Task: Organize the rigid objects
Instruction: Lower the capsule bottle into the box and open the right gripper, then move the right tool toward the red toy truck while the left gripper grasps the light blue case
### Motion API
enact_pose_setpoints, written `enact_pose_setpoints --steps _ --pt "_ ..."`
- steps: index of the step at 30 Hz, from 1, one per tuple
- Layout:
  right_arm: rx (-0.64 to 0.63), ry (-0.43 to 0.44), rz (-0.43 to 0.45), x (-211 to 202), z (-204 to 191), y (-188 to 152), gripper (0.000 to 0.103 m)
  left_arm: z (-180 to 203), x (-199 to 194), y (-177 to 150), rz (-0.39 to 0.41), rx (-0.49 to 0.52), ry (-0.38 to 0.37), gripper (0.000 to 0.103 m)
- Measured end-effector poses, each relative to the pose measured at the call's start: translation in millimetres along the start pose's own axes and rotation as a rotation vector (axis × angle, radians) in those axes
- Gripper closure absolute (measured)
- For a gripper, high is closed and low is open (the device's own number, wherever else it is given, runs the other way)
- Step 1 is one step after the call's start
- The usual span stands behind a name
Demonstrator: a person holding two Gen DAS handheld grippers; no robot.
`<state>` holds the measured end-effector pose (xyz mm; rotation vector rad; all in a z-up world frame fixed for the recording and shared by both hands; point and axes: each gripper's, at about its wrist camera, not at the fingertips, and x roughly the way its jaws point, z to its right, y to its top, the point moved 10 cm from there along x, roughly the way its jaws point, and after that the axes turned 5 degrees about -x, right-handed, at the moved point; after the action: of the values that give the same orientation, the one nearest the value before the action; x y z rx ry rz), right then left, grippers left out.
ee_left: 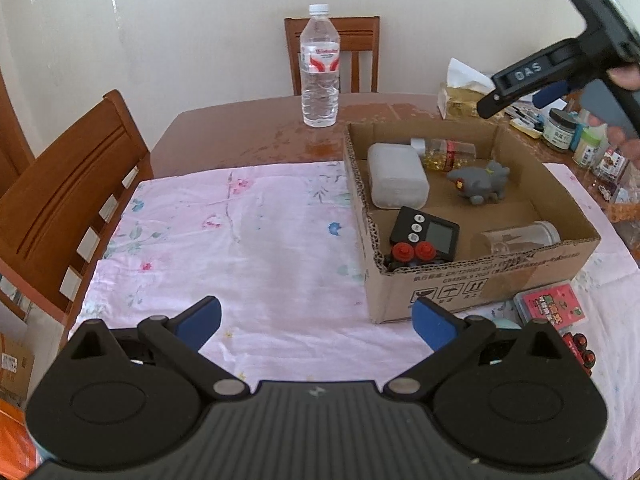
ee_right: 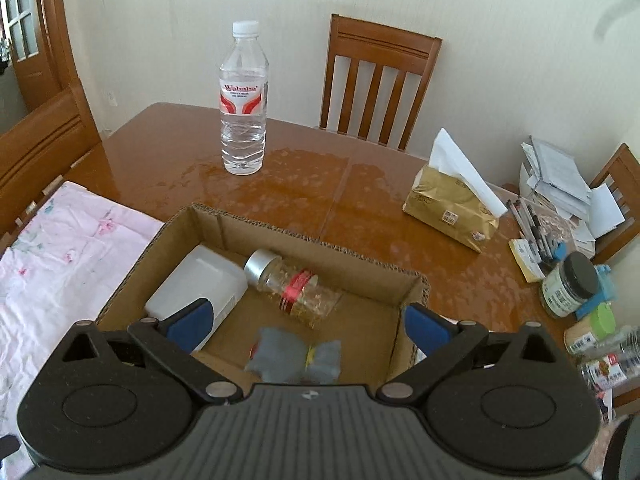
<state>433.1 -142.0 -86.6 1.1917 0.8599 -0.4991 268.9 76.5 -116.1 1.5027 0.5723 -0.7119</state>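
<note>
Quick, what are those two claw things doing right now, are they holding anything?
Left gripper: open, holding nothing, above the pink floral cloth.
Right gripper: open, holding nothing, over the brown cardboard box.

An open brown cardboard box (ee_left: 472, 276) sits on the pink floral cloth (ee_left: 240, 248) covering the near part of the wooden table (ee_right: 300, 176). Inside, a white plastic case (ee_left: 396, 176) lies at the far left, a gold-filled glass jar (ee_left: 446, 153) on its side just behind it, a grey rubber animal toy (ee_left: 480, 181) to their right, a black digital timer (ee_left: 426, 236) nearer, and a clear plastic jar (ee_left: 520, 238) lies at the near right. A clear water bottle (ee_right: 243, 100) stands behind the box.
</note>
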Motion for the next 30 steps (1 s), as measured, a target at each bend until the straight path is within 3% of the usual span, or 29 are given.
enact_pose_setpoints --steps 9,17,25,30 --pt "-0.003 -0.014 0.042 -52 -10 -50 0.000 12 -7 -3 0.012 0.033 -0.018 0.002" --pt "0.031 -0.029 0.022 -78 -21 -112 0.000 16 0 -24 -0.039 0.053 -0.007 0.002" --pt "0.078 0.008 -0.148 -52 -55 -193 0.000 29 12 -46 -0.095 0.091 -0.068 0.002" --pt "0.108 -0.007 -0.218 -29 -72 -222 0.000 38 16 -50 -0.109 0.124 -0.110 0.002"
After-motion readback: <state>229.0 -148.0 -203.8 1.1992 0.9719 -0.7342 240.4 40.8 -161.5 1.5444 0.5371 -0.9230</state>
